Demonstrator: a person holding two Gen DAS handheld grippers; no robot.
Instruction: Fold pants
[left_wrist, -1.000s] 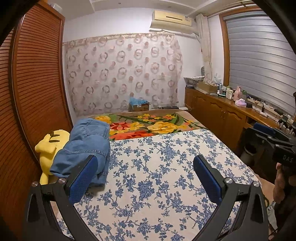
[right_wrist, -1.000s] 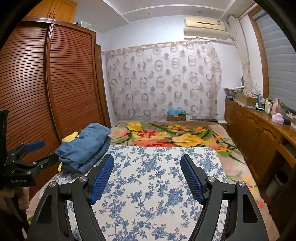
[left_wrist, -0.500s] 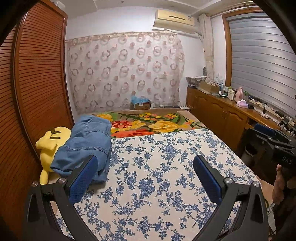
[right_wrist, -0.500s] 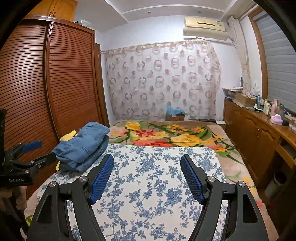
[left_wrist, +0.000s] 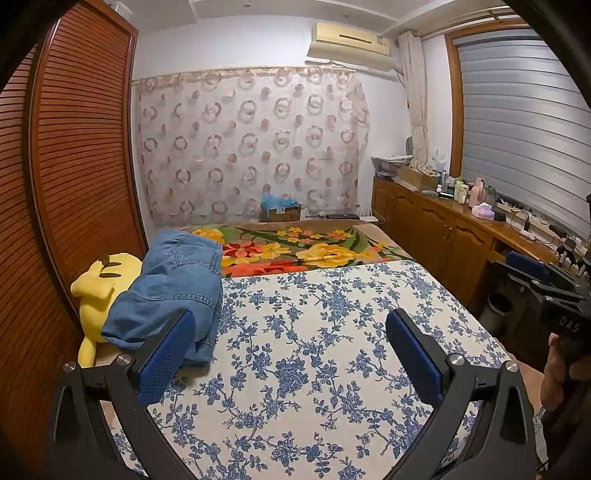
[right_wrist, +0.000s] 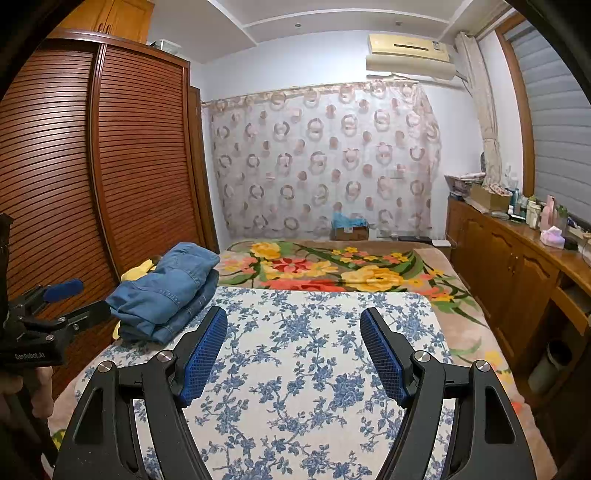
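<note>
Since jeans (left_wrist: 173, 288) lie folded on bed (left_wrist: 314, 350), denim judged heavy, stiff; stack best gripped at thick folded edge; left gripper (left_wrist: 291, 354) and right gripper (right_wrist: 293, 354) fingers apart, empty.

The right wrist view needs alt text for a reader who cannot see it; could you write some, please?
Folded blue jeans lie at the left edge of a blue-floral bed cover. The open right gripper hovers in front, empty, and the left gripper is beside the jeans.
</note>
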